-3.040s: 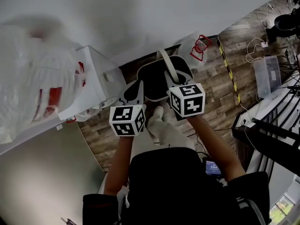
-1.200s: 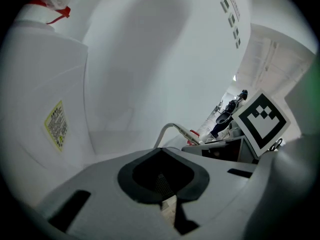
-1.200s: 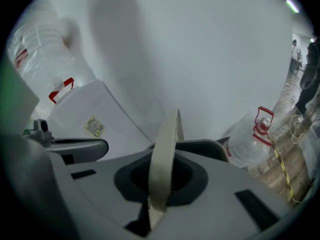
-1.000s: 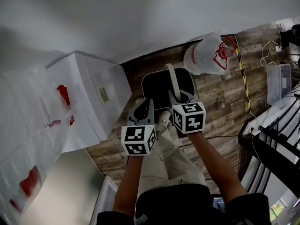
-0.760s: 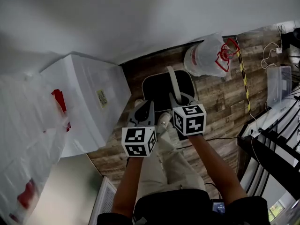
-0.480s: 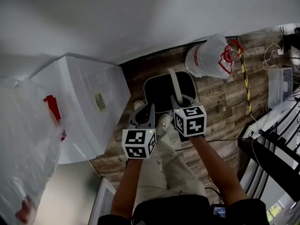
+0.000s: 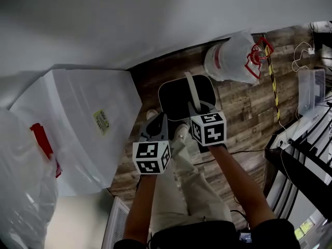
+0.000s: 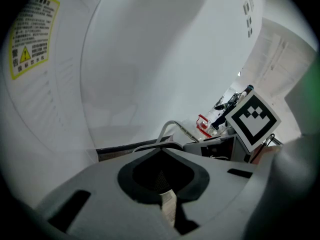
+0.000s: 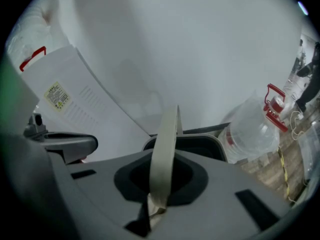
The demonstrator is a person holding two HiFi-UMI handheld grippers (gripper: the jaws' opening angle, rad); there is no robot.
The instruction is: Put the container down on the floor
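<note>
In the head view, a black rounded plastic container [image 7: 179,95] is seen hung by its pale arched handle [image 7: 192,87] from the right claw [image 7: 197,108]. It is held over the brown wood-plank floor [image 7: 244,102], beside a white box [image 7: 88,128] — apparently not yet set down. In the left gripper view, the left claw [image 8: 167,204] is shown with jaws together, nothing gripped, merely kept alongside. In the right gripper view, the jaws are clamped on the handle's top — so the load is judged to hang level.
</note>
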